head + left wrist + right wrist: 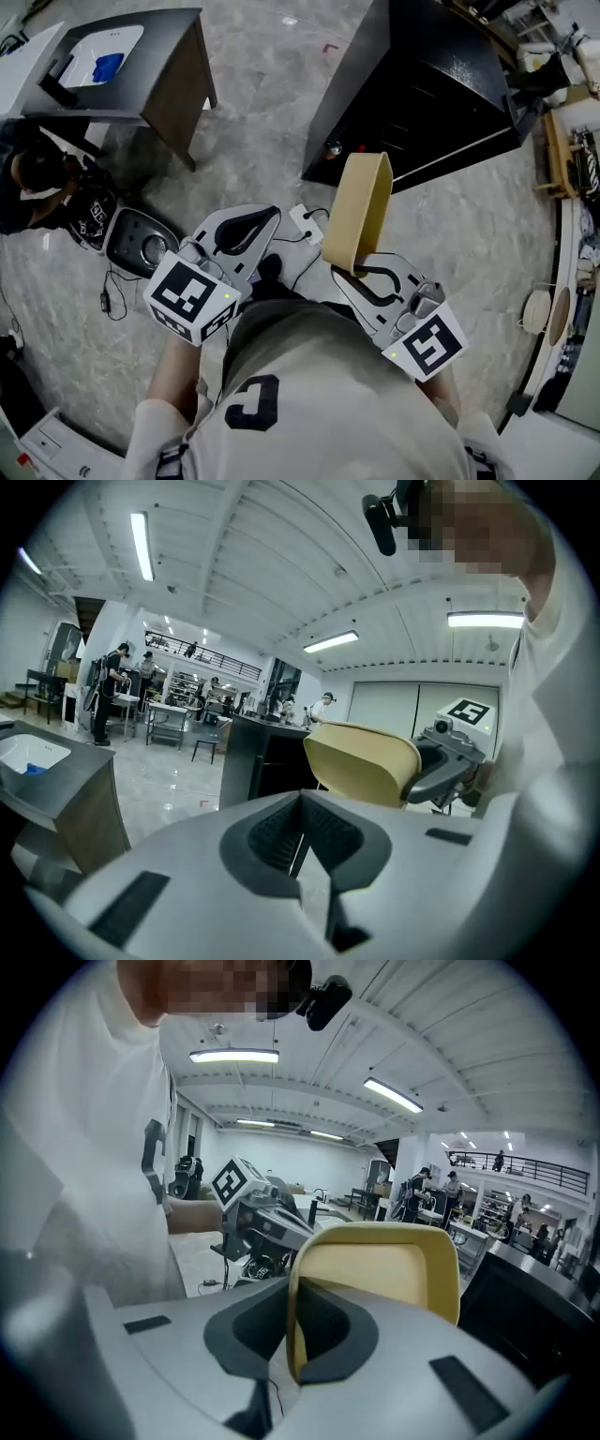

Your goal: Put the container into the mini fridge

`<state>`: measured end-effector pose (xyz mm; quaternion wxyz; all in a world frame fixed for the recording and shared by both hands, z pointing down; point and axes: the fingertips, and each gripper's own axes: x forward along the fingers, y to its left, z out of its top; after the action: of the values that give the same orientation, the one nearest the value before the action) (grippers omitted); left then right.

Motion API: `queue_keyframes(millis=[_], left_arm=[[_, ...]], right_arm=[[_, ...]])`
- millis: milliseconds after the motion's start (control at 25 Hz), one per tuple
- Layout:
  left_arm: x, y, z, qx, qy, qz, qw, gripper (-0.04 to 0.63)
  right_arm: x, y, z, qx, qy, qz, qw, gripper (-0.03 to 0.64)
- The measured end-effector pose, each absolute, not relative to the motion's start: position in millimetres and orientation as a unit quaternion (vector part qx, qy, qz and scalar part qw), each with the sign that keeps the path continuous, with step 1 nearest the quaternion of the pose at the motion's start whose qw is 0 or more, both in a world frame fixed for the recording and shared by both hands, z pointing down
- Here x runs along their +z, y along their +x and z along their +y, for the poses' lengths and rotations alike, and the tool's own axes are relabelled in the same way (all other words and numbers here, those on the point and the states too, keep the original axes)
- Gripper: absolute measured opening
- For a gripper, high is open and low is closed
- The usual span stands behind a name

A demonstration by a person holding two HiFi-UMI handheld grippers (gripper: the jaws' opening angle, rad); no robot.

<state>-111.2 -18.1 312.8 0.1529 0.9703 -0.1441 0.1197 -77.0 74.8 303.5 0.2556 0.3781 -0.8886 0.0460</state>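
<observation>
A tan plastic container (361, 211) stands on edge in the air, and my right gripper (349, 272) is shut on its rim. In the right gripper view the container (380, 1283) fills the space past the jaws, its wall pinched between the pads of the right gripper (292, 1335). My left gripper (267, 217) hovers beside it on the left, shut with nothing in it; its view shows the pads meeting at the left gripper's (302, 832) tips and the container (361, 761) off to the right. The black mini fridge (422, 84) stands on the floor ahead, to the right.
A grey table (173, 75) carrying a white tray (103, 52) stands at the far left. A person (37, 178) crouches beside it by a round grey device (141, 244). A power strip (305, 223) with cables lies on the floor below the grippers. Shelving lines the right edge.
</observation>
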Motion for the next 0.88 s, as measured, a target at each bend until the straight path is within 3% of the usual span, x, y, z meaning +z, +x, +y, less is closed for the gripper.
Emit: queue_keyframes(millis=[560,880], left_arm=[[331,-3,-41,0.171,0.968,-0.103,0.151,0.054],[335,74,-46,0.192,0.954,-0.169,0.16,0.054]], right_arm=[[344,42,45,0.042,0.396,-0.846,0.356,0.031],[378,133,22,0.028,0.333,-0.868,0.367,0.031]])
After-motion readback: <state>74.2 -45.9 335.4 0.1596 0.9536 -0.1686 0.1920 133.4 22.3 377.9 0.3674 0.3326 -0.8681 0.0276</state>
